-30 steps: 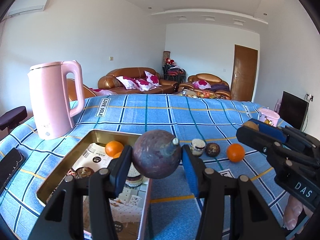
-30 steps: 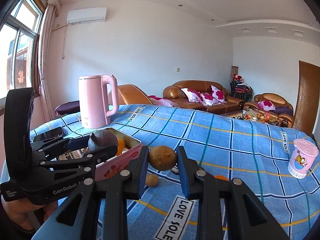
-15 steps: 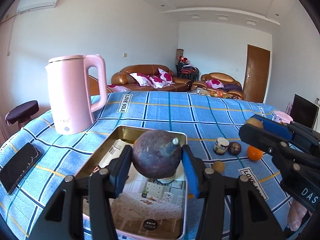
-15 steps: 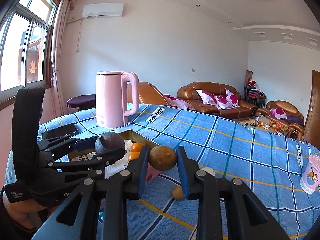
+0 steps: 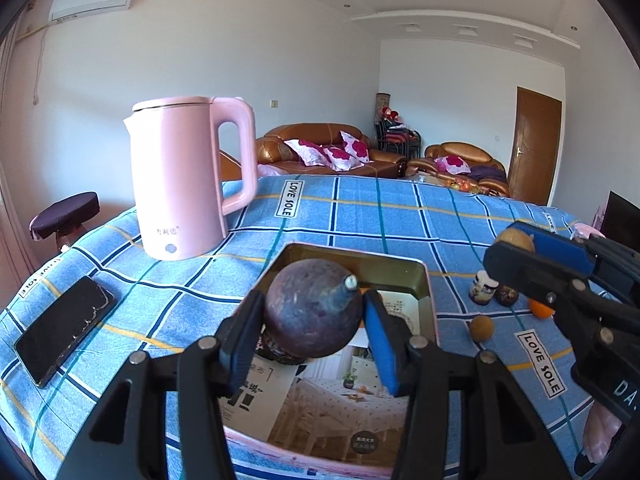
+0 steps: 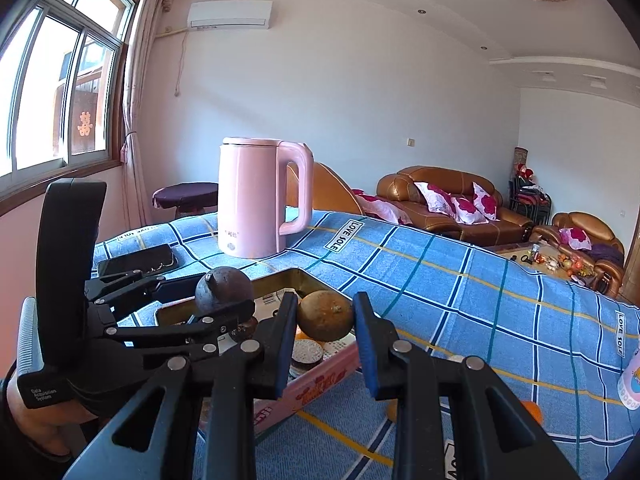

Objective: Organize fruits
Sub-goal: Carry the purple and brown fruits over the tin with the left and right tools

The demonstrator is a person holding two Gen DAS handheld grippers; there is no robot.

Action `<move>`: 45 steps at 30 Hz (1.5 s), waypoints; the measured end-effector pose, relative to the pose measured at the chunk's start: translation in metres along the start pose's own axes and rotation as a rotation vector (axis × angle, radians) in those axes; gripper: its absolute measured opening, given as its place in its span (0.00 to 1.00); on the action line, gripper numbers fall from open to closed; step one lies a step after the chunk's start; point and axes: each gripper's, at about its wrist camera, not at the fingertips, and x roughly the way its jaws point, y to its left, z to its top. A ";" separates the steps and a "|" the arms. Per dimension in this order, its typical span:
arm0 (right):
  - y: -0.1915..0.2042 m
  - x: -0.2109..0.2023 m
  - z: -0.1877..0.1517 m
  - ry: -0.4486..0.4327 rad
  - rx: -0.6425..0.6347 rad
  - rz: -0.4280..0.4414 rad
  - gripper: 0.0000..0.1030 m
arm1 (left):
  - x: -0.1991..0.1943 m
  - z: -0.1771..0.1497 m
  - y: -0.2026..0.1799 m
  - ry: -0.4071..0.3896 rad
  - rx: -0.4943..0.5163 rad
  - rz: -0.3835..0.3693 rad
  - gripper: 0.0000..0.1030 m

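My left gripper (image 5: 312,326) is shut on a dark purple passion fruit (image 5: 310,308) and holds it above the open metal tin (image 5: 430,300). It also shows in the right wrist view (image 6: 224,286). My right gripper (image 6: 325,320) is shut on a brown round fruit (image 6: 325,316), over the tin's near rim (image 6: 320,380). In the left wrist view that fruit (image 5: 516,238) sits at the right. On the cloth right of the tin lie a small brown fruit (image 5: 481,328), a dark fruit (image 5: 507,295) and an orange (image 5: 540,310). Orange fruit inside the tin is mostly hidden.
A pink kettle (image 5: 188,180) stands behind the tin at the left. A black phone (image 5: 62,330) lies at the table's left edge. A small printed cup (image 5: 483,288) stands by the loose fruits. A pink cup (image 6: 632,380) is at the far right.
Both grippers have moved left, toward the kettle, still holding their fruits. The passion fruit and the brown fruit are now over the tin.
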 end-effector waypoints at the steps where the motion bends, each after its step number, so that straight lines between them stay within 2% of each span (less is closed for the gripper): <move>1: 0.002 0.002 0.001 0.002 -0.003 0.004 0.29 | 0.000 0.000 0.002 0.001 -0.002 0.003 0.50; 13: 0.017 0.019 -0.001 0.034 -0.007 0.040 0.29 | 0.004 -0.003 0.023 0.032 -0.018 0.045 0.50; 32: 0.029 0.040 -0.008 0.089 -0.002 0.067 0.29 | 0.012 -0.009 0.028 0.086 0.025 0.051 0.50; 45: 0.029 0.066 -0.019 0.212 0.012 0.085 0.29 | 0.026 -0.017 0.017 0.162 0.100 0.050 0.50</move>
